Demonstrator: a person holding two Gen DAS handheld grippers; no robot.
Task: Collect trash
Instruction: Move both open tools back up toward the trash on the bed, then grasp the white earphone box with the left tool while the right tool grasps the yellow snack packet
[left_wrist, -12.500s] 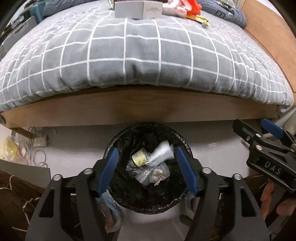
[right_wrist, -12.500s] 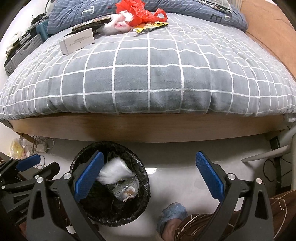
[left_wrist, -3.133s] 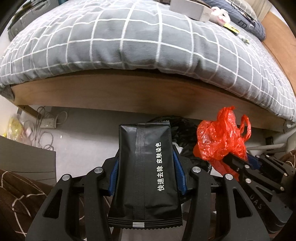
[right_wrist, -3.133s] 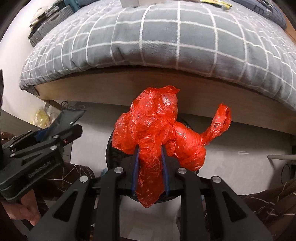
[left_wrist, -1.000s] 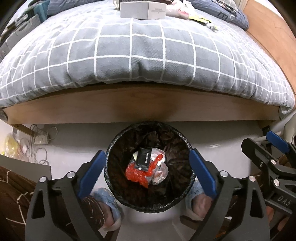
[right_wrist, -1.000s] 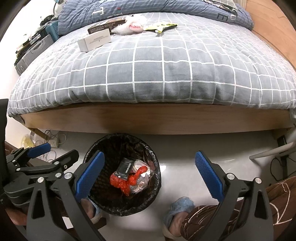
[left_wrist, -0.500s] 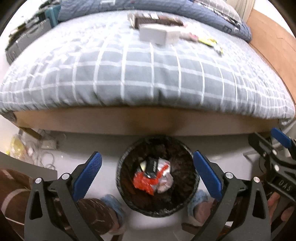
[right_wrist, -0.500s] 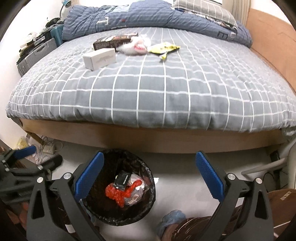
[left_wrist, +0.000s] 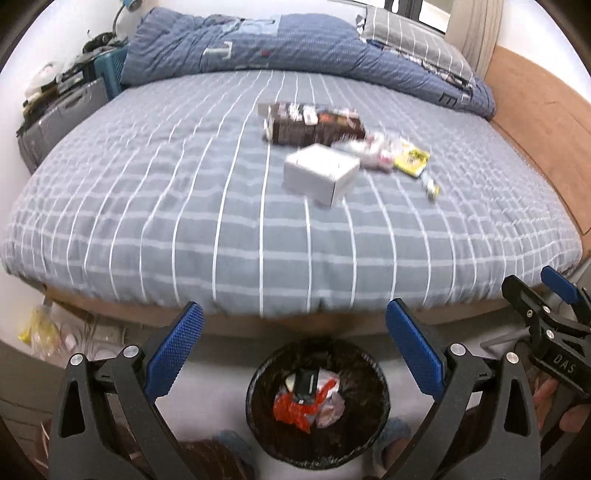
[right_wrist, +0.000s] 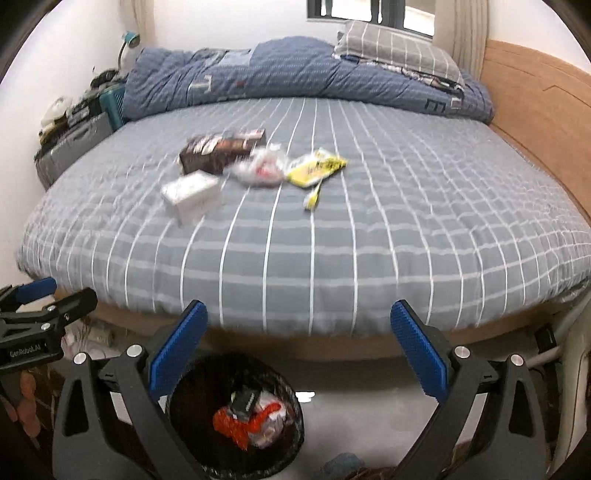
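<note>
A black-lined bin (left_wrist: 317, 402) stands on the floor at the foot of the bed and holds a red bag (left_wrist: 291, 408) and a black pouch (left_wrist: 304, 382); it also shows in the right wrist view (right_wrist: 236, 413). On the bed lie a white box (left_wrist: 319, 175), a brown box (left_wrist: 314, 123), a crumpled white wrapper (left_wrist: 376, 151) and a yellow wrapper (left_wrist: 412, 160). The right wrist view shows the same white box (right_wrist: 192, 194), brown box (right_wrist: 221, 149) and yellow wrapper (right_wrist: 317, 168). My left gripper (left_wrist: 293, 352) is open and empty above the bin. My right gripper (right_wrist: 299, 352) is open and empty.
A grey checked cover (left_wrist: 184, 206) spreads over the bed, with a blue duvet (left_wrist: 258, 44) and a pillow (right_wrist: 395, 44) at its far end. Wooden headboard (right_wrist: 535, 96) on the right. Grey cases (left_wrist: 62, 110) at far left. Cables and a yellow bag (left_wrist: 37, 328) on the floor.
Both grippers dropped the black pouch and red bag into the bin, opened, and have since lifted and tilted up, so the bed top and its trash came into view.
</note>
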